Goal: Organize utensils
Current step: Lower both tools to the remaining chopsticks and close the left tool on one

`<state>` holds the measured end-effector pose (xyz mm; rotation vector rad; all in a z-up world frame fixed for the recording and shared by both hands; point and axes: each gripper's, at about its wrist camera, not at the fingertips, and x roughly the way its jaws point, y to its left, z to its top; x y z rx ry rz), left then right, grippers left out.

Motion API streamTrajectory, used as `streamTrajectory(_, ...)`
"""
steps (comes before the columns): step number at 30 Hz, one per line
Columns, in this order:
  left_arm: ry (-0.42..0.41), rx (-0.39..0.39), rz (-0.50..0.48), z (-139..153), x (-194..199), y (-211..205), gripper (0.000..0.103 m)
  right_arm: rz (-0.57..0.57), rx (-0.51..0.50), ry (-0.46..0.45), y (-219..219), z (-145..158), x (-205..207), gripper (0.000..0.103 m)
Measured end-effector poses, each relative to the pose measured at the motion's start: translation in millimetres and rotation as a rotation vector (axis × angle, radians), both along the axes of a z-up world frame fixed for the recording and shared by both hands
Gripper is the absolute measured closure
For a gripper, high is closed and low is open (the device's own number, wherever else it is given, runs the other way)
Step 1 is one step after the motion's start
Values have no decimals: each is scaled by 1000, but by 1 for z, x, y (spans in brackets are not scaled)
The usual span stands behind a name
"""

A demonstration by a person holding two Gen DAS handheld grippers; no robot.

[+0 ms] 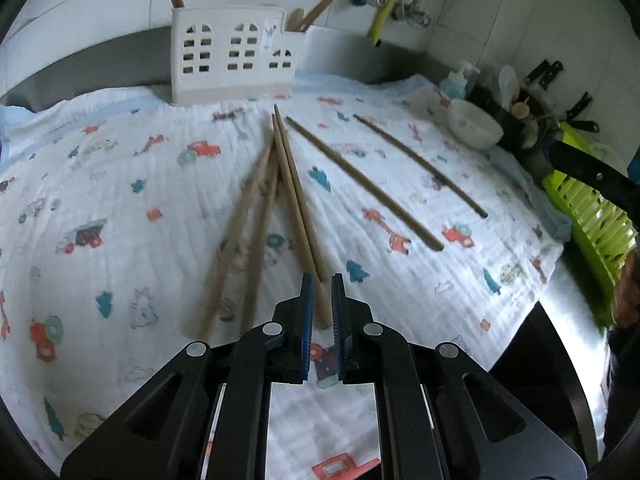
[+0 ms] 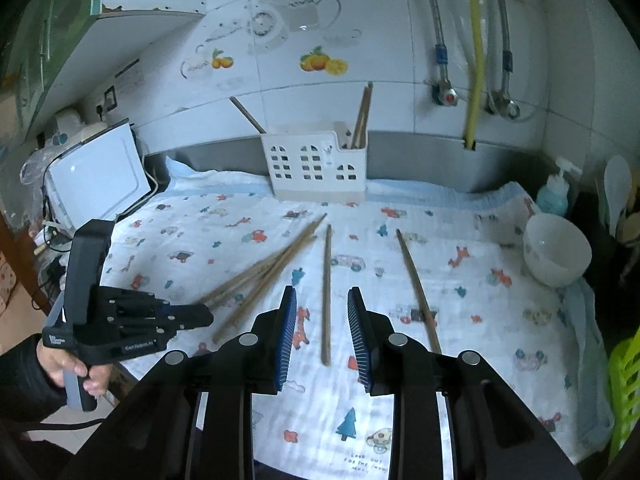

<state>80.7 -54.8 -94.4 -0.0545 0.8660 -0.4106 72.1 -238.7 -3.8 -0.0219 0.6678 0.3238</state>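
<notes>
Several wooden chopsticks lie on a printed cloth [image 1: 120, 184]. A crossed pile [image 1: 256, 208] [image 2: 264, 276] is on the left, and two single chopsticks [image 1: 360, 180] [image 1: 420, 164] lie to its right. My left gripper [image 1: 322, 280] [image 2: 208, 316] is shut, low over the pile's near ends, and one chopstick's end shows in the slit between its pads. My right gripper [image 2: 322, 296] is open, and a single chopstick [image 2: 327, 292] lies on the cloth in line with its gap. A white holder [image 1: 232, 60] [image 2: 316, 168] at the back has chopsticks [image 2: 362, 116] standing in it.
A white bowl [image 1: 474, 128] [image 2: 556, 250] sits at the cloth's right edge, with a soap bottle [image 2: 554, 194] behind it. A green rack [image 1: 592, 216] [image 2: 624, 392] stands off the right side. A white appliance [image 2: 96, 172] is at the far left. A hand [image 2: 68, 364] grips the left tool.
</notes>
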Motion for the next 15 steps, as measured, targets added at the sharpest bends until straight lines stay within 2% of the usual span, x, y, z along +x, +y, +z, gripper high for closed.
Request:
streamTrajectory(10,19,64,29,-18,9,-12,94,6,-2,5,9,-13,1,76)
streamTrajectory(15,9,93,35,-21,9,-13,89,21,-5,17,16,-19,1,76)
